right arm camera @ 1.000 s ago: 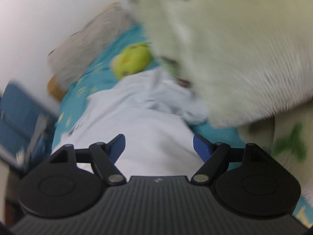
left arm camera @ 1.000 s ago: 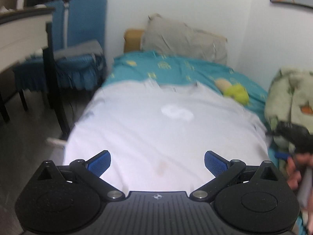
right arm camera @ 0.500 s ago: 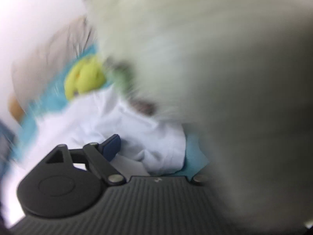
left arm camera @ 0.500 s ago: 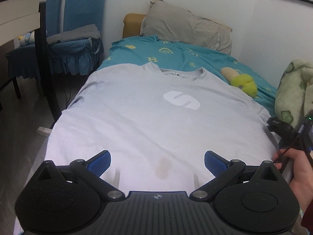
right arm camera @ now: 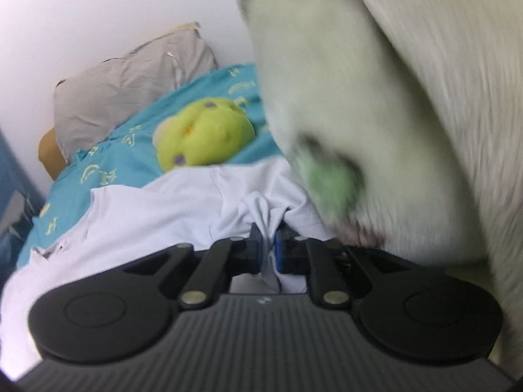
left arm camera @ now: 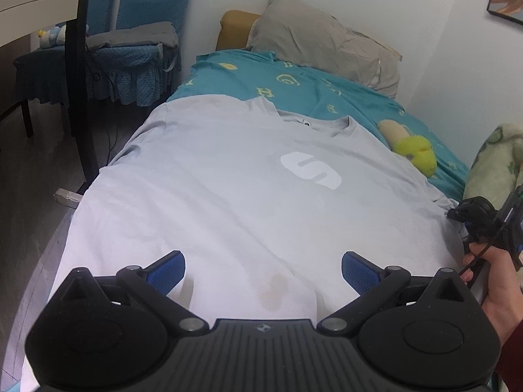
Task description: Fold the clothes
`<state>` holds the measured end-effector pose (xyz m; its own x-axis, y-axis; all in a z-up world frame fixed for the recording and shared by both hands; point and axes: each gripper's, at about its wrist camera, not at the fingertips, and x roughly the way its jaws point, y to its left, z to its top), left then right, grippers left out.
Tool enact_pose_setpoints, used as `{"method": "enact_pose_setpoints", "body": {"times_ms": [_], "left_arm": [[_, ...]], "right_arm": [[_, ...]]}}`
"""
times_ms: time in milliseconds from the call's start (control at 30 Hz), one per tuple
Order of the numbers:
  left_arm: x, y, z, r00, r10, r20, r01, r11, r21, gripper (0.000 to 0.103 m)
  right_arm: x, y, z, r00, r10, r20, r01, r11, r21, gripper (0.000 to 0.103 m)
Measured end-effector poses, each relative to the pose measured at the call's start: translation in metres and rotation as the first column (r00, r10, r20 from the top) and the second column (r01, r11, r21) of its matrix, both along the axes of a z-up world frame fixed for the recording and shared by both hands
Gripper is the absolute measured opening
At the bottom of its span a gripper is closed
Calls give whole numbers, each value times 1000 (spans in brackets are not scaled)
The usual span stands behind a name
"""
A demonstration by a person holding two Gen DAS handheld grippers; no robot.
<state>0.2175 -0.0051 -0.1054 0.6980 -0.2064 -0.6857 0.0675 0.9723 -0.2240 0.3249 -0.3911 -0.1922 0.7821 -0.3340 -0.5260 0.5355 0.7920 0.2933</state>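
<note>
A light grey T-shirt (left arm camera: 248, 189) with a white logo lies spread front-up on the bed, collar toward the pillow. My left gripper (left arm camera: 263, 269) hovers open over the shirt's lower hem, nothing between its blue pads. In the right wrist view my right gripper (right arm camera: 268, 245) is shut on a bunched fold of the T-shirt (right arm camera: 183, 209) at its right edge, cloth pinched between the pads. The left wrist view shows that right gripper (left arm camera: 470, 212) at the shirt's right edge, held by a hand (left arm camera: 500, 281).
A fluffy cream blanket with green print (right arm camera: 408, 114) crowds the right gripper's right side. A yellow-green plush toy (left arm camera: 415, 153) lies on the teal sheet (left arm camera: 294, 81) near a grey pillow (left arm camera: 320, 42). A blue-covered chair (left arm camera: 130, 55) stands left of the bed.
My right gripper went from wide open to shut on the shirt's right edge. My left gripper came lower and nearer the hem, still open.
</note>
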Motion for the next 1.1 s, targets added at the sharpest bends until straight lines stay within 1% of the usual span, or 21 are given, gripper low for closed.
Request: {"method": "enact_pose_setpoints", "body": {"times_ms": [100, 167, 233, 300, 333, 400, 433, 500, 533, 567, 600, 633, 667, 700, 733, 767, 800, 867, 933, 1033, 1100], "left_arm": [[0, 8, 7, 1000, 17, 17, -17, 1000, -14, 103], [0, 13, 11, 999, 32, 26, -32, 999, -18, 103], [1, 20, 15, 998, 52, 33, -51, 998, -25, 103], [2, 30, 19, 997, 73, 40, -71, 997, -38, 103], [3, 35, 21, 996, 83, 41, -82, 996, -43, 103], [5, 45, 23, 994, 102, 40, -100, 994, -52, 103], [6, 51, 22, 993, 113, 38, -111, 992, -55, 103], [8, 62, 19, 990, 137, 26, -135, 989, -63, 103], [9, 67, 18, 989, 147, 21, -145, 987, -68, 103], [10, 72, 16, 988, 157, 15, -155, 985, -73, 103], [12, 75, 14, 987, 162, 9, -161, 984, -71, 103], [13, 78, 11, 986, 168, 3, -167, 984, -69, 103], [15, 80, 9, 985, 170, 0, -170, 983, -66, 103], [16, 80, 7, 985, 171, -3, -171, 983, -63, 102], [18, 80, 6, 985, 173, -5, -173, 983, -60, 102], [19, 79, 5, 986, 167, -6, -167, 984, -59, 102], [20, 77, 4, 987, 162, -7, -162, 985, -59, 102], [21, 70, 4, 990, 143, 5, -142, 989, -51, 102], [20, 61, 6, 993, 120, 20, -119, 992, -38, 101], [14, 47, 9, 996, 71, 48, -70, 997, -21, 101], [7, 37, 11, 997, 34, 66, -34, 999, -7, 101]], "right_arm": [[0, 15, 25, 1000, -2, 18, 4, 994, -106, 10], [10, 24, 46, 999, 29, 27, -24, 984, -176, 10], [21, 40, 67, 996, 78, 31, -68, 965, -255, 10], [31, 67, 80, 985, 170, 13, -154, 918, -366, 10], [35, 86, 84, 975, 222, -8, -205, 883, -422, 10], [45, 131, 81, 942, 327, -73, -317, 801, -507, 10], [49, 151, 78, 921, 375, -107, -371, 760, -533, 10], [56, 183, 63, 878, 448, -169, -462, 701, -543, 10], [58, 196, 55, 858, 474, -198, -499, 678, -540, 10], [58, 206, 48, 844, 490, -219, -525, 668, -527, 10], [58, 212, 43, 832, 503, -235, -546, 665, -509, 11], [60, 214, 38, 822, 518, -239, -564, 675, -476, 12], [62, 210, 37, 811, 536, -233, -581, 698, -419, 14], [63, 203, 36, 802, 555, -222, -597, 721, -352, 20], [64, 196, 38, 796, 572, -199, -605, 740, -295, 44], [61, 191, 41, 792, 588, -167, -611, 750, -256, 74], [55, 186, 45, 787, 602, -134, -615, 752, -238, 83], [34, 178, 62, 775, 626, -88, -628, 746, -223, 85], [9, 170, 79, 770, 633, -74, -634, 748, -197, 85], [-35, 159, 109, 788, 612, -62, -613, 772, -170, 85], [-68, 152, 131, 810, 580, -86, -586, 797, -149, 85]]}}
